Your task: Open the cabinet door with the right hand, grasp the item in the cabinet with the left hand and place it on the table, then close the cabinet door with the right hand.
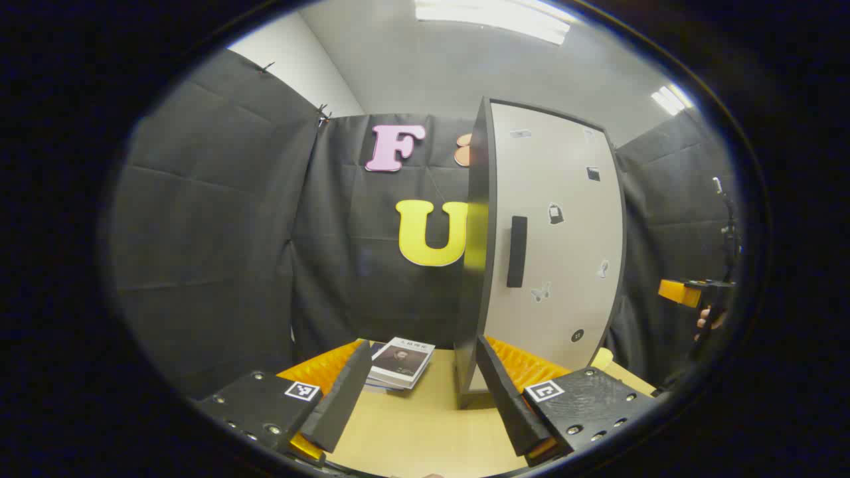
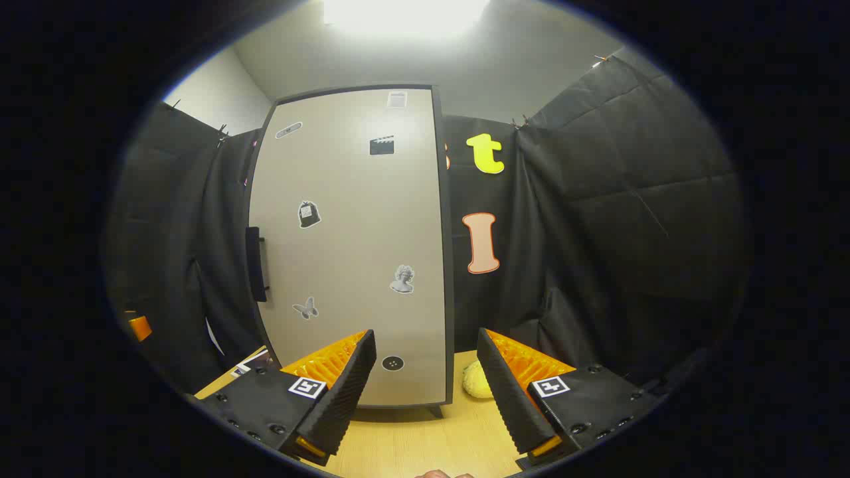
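Left gripper view: the book [image 1: 400,362] lies on the table [image 1: 425,431] left of the cabinet [image 1: 551,245], ahead of the wide, empty left gripper [image 1: 423,392]. Right gripper view: the door [image 2: 352,245] looks shut, the right gripper [image 2: 425,392] wide, level, near its face. Pushing on could tip it.

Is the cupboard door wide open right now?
No, in the right gripper view the cupboard door looks shut flat against the front, with its handle untouched.
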`<state>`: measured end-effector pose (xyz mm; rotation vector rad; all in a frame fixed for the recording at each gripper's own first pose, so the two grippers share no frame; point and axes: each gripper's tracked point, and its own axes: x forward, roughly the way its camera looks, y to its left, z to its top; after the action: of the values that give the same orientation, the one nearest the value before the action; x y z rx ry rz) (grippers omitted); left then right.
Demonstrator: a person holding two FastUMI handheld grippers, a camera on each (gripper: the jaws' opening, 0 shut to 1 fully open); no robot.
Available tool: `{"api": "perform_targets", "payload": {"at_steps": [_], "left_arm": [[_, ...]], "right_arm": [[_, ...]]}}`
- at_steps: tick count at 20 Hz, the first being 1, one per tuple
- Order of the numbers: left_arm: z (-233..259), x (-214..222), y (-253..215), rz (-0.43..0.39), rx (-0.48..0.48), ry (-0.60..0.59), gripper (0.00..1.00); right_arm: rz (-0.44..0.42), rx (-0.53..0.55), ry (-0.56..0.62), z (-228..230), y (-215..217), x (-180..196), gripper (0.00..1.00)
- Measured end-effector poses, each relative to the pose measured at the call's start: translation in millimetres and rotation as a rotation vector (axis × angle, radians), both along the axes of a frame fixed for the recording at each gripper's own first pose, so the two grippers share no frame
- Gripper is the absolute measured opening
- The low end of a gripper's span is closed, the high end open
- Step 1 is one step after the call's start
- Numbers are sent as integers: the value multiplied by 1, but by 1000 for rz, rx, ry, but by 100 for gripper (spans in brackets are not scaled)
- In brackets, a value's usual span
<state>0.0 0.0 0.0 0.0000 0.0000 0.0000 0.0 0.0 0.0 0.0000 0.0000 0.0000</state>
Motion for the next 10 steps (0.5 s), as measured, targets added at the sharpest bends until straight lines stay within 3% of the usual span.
{"api": "perform_targets", "payload": {"at_steps": [1,6,10], "left_arm": [[-1,-3,2,2,-1,1,94],[-2,-6,8,6,3,-2,99],[-5,-5,4,-1,-1,1,96]], "right_arm": [[4,-3,0,1,2,1,96],[24,-2,2,6,14,0,96],[38,10,2,7,21,1,97]]}}
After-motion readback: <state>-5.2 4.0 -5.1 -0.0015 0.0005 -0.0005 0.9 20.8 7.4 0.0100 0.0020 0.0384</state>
